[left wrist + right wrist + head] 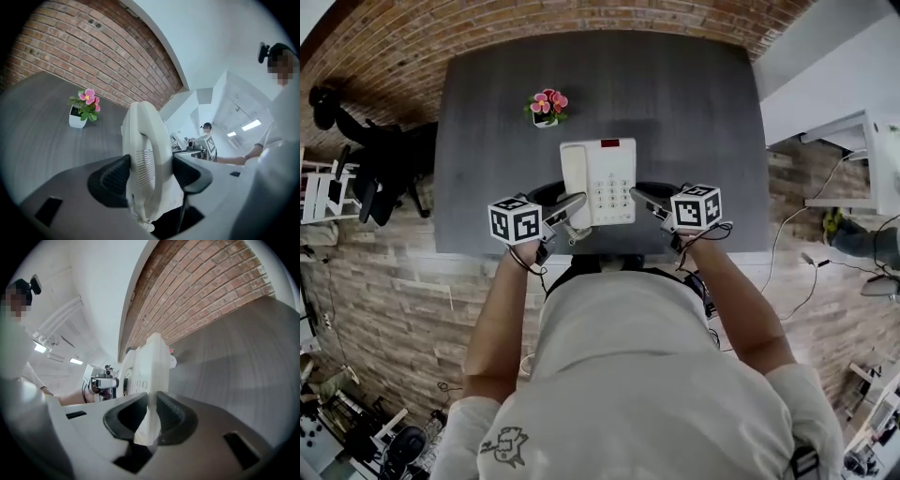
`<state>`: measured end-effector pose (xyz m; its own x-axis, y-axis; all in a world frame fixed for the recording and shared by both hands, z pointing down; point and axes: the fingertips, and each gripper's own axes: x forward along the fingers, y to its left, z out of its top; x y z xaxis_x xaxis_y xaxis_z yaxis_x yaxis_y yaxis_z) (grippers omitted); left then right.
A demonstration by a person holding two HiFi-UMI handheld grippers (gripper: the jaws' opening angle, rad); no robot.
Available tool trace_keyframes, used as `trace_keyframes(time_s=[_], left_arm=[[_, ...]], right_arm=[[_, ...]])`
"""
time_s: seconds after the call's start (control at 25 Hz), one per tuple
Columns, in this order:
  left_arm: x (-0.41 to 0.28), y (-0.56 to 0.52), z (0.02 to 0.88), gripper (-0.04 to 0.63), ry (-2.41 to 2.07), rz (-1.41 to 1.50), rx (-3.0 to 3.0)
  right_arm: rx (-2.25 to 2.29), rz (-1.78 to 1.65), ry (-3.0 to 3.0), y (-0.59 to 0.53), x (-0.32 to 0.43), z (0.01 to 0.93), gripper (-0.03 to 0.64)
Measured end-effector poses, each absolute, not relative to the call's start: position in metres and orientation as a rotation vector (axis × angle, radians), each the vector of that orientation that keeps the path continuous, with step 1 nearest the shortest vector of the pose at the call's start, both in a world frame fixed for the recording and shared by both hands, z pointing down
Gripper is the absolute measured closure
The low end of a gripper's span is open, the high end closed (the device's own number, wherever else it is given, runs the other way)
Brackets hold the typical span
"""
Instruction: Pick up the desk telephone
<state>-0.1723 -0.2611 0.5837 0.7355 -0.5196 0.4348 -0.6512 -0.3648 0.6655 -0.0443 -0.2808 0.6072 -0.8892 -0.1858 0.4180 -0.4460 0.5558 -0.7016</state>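
Between the ribbed pads of the left tool (151, 171) sits the handset (143, 150) side of the desk telephone (154, 140). The jaws stand wide and press on it from both sides. The right tool (151, 416) has its jaws nearly together and pinches the thin right-hand edge of the telephone's base.

From overhead, the left tool (572, 208) comes in at about seven o'clock of the telephone (598, 183) and the right tool (645, 199) at about four o'clock. The telephone hangs between them above the near half of the dark surface (694, 94). Both grips are made, and the body looks raised clear of the surface, with a soft shadow below it in the right gripper view. So the pick-up seems largely done; what is left is to hold it level.

Only the head view shows the keypad (609, 192) face-on, and the flower pot (547, 107) at eleven o'clock of the telephone, well apart. Only the left gripper view shows the handset's grille and the coiled cord (143, 224) at six o'clock. The right gripper view alone shows how slim that pinch is.
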Motion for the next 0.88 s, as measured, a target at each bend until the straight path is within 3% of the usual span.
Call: trace_keyframes(time_s=[0.88], left_arm=[[-0.147,-0.209,0.531,0.291,-1.067,0.121,2.042]], right_arm=[[0.375,1.134,-2.599,-0.248,-0.023,0.555,0.551]])
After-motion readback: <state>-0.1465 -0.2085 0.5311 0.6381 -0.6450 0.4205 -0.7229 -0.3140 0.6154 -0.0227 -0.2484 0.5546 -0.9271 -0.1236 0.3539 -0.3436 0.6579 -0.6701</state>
